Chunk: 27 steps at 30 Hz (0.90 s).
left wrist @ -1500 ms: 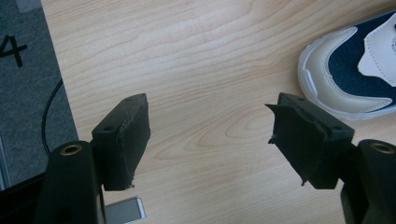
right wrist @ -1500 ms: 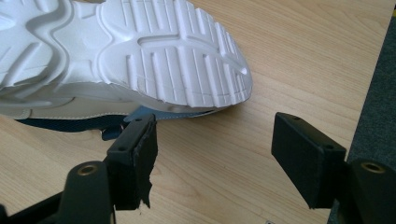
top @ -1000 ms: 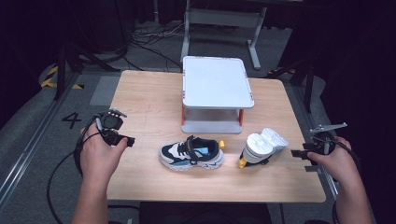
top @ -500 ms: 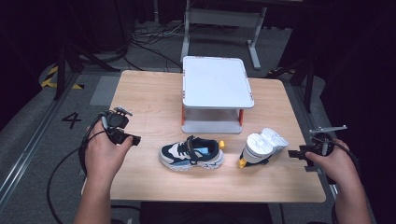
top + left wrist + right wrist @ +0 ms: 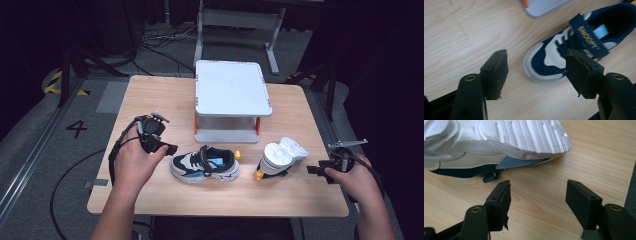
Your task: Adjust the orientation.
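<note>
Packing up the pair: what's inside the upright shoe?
Inside the upright shoe, the left gripper view shows a dark blue lining and a pale blue label; the Snoopy strap covers the toe end, so nothing there can be seen.

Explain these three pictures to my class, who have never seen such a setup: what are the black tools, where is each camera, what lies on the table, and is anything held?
A person sits at a wooden table with a hand-held tool in each hand: the left gripper and the right gripper. Each has two black jaws that pinch things.

The high view looks down from above. The other two pictures come from small cameras riding on the grippers, looking along their jaws.

On the table stand a white two-level rack, an upright blue and white shoe and a second shoe tipped over, white sole showing.

Nothing is held. Both grippers are open, the left near the upright shoe's toe, the right just short of the tipped one.
</note>
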Each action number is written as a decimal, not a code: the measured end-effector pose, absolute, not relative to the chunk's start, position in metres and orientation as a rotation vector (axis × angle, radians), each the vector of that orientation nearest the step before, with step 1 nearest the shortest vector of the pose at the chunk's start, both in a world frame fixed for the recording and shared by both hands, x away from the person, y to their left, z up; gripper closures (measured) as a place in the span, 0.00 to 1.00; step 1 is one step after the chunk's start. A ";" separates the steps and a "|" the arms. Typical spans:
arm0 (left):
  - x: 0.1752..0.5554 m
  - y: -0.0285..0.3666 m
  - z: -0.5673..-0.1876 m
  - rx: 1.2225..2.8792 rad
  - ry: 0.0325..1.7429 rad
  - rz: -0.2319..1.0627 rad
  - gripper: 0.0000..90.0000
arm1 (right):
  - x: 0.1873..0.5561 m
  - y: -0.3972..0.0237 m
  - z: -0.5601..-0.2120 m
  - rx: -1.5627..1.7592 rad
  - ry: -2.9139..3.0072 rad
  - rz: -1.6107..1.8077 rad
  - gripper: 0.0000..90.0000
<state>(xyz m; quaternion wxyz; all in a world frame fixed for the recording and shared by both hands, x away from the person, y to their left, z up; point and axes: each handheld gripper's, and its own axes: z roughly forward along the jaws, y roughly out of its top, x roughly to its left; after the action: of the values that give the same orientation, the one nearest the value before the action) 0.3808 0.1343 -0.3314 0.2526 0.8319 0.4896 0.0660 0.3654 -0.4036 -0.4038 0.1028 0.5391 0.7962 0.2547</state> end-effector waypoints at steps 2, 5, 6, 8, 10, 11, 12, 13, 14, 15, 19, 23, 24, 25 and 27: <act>0.383 0.126 -0.332 2.279 1.315 0.162 0.39 | 0.363 -0.404 -0.405 1.600 2.347 0.752 0.42; 0.385 0.117 -0.333 2.297 1.290 0.156 0.39 | 0.362 -0.404 -0.408 1.604 2.350 0.742 0.42; 0.387 0.112 -0.334 2.306 1.285 0.139 0.39 | 0.361 -0.405 -0.409 1.605 2.353 0.739 0.42; 0.389 0.103 -0.336 2.290 1.334 0.123 0.41 | 0.361 -0.405 -0.411 1.609 2.354 0.736 0.42; 0.392 0.095 -0.336 2.280 1.389 0.116 0.43 | 0.361 -0.406 -0.411 1.619 2.350 0.737 0.42; 0.393 0.092 -0.337 2.266 1.398 0.111 0.43 | 0.361 -0.407 -0.411 1.621 2.343 0.743 0.42; 0.394 0.086 -0.337 2.250 1.400 0.087 0.44 | 0.361 -0.407 -0.412 1.623 2.339 0.746 0.42; 0.396 0.083 -0.339 2.242 1.393 0.056 0.44 | 0.360 -0.407 -0.411 1.628 2.337 0.747 0.42; 0.398 0.080 -0.341 2.242 1.381 0.033 0.44 | 0.360 -0.407 -0.411 1.627 2.337 0.747 0.42; 0.398 0.080 -0.341 2.242 1.381 0.033 0.44 | 0.360 -0.407 -0.411 1.626 2.336 0.750 0.42; 0.402 0.065 -0.352 2.298 1.352 -0.006 0.43 | 0.361 -0.406 -0.412 1.623 2.345 0.754 0.41; 0.403 0.055 -0.358 2.324 1.310 -0.043 0.41 | 0.362 -0.402 -0.415 1.616 2.367 0.757 0.40; 0.403 0.054 -0.360 2.328 1.306 -0.046 0.40 | 0.363 -0.402 -0.415 1.615 2.368 0.756 0.40; 0.403 0.053 -0.361 2.338 1.306 -0.052 0.40 | 0.363 -0.401 -0.415 1.612 2.370 0.756 0.40; 0.405 0.052 -0.365 2.342 1.313 -0.059 0.40 | 0.363 -0.401 -0.415 1.612 2.370 0.758 0.40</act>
<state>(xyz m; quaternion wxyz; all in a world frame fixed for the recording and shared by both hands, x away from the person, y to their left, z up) 0.4048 0.0524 -0.3645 0.2260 0.8495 0.4763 -0.0214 0.3634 -0.4008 -0.4155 0.0885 0.5415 0.7963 0.2547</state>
